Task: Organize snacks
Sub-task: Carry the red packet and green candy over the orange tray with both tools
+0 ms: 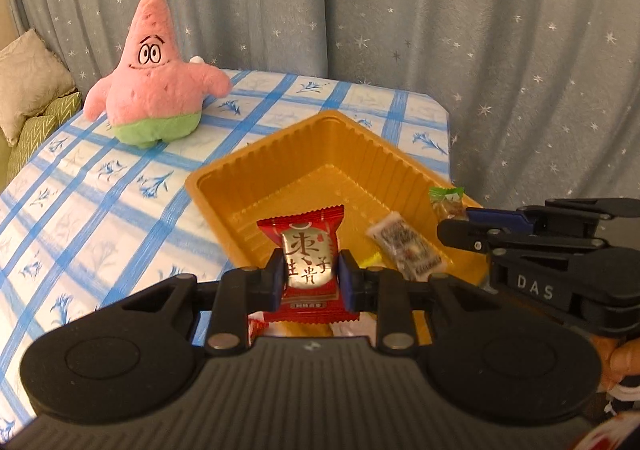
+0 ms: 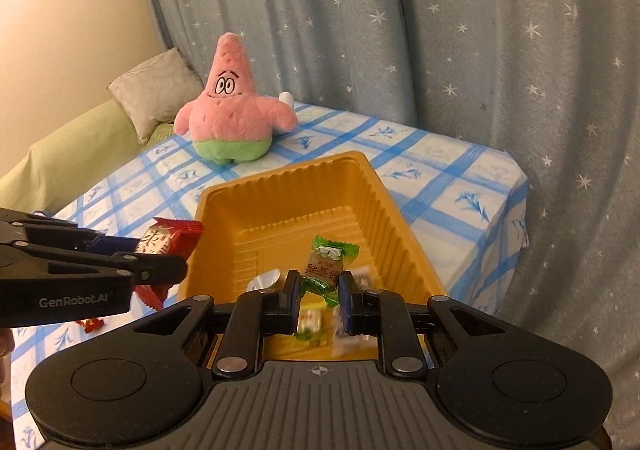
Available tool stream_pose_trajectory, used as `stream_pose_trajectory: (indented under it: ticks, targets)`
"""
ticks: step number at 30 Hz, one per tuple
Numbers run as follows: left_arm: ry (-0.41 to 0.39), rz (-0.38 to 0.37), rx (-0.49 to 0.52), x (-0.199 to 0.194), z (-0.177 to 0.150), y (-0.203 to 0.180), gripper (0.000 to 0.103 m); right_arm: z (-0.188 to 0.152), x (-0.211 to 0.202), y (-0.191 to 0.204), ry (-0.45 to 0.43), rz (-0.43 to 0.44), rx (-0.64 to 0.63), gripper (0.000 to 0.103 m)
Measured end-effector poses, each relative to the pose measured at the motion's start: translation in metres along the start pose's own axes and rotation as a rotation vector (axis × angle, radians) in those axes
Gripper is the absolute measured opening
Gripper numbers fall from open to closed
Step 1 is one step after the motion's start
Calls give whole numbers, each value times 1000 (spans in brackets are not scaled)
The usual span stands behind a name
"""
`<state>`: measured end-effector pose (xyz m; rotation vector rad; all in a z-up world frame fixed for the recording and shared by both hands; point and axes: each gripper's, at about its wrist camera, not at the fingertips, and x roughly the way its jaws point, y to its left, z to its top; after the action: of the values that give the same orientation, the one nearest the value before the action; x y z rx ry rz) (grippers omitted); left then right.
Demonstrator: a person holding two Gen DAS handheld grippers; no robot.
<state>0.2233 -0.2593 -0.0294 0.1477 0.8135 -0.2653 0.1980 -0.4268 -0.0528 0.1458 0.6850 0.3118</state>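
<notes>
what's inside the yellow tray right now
Inside the yellow tray: a white-wrapped snack and a few pale wrapped sweets. The right gripper holds a green-wrapped candy over it, hiding part of the floor.

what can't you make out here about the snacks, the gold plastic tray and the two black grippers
- Left wrist view: the gold plastic tray near wall is hidden behind the left gripper and its red foil snack packet.
- Right wrist view: the snacks below the right gripper and its green-ended candy are too blurred to identify.
- Both views: the table's near edge is cut off by the gripper bodies.
</notes>
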Motion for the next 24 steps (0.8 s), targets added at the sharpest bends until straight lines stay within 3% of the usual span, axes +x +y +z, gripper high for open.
stream_pose_trajectory:
  ticks: [10, 24]
  targets:
    - [17, 46, 16, 44, 30, 0, 26, 24, 42, -14, 15, 37, -11, 20]
    - [89, 77, 12, 90, 39, 7, 27, 37, 76, -26, 51, 47, -9, 20]
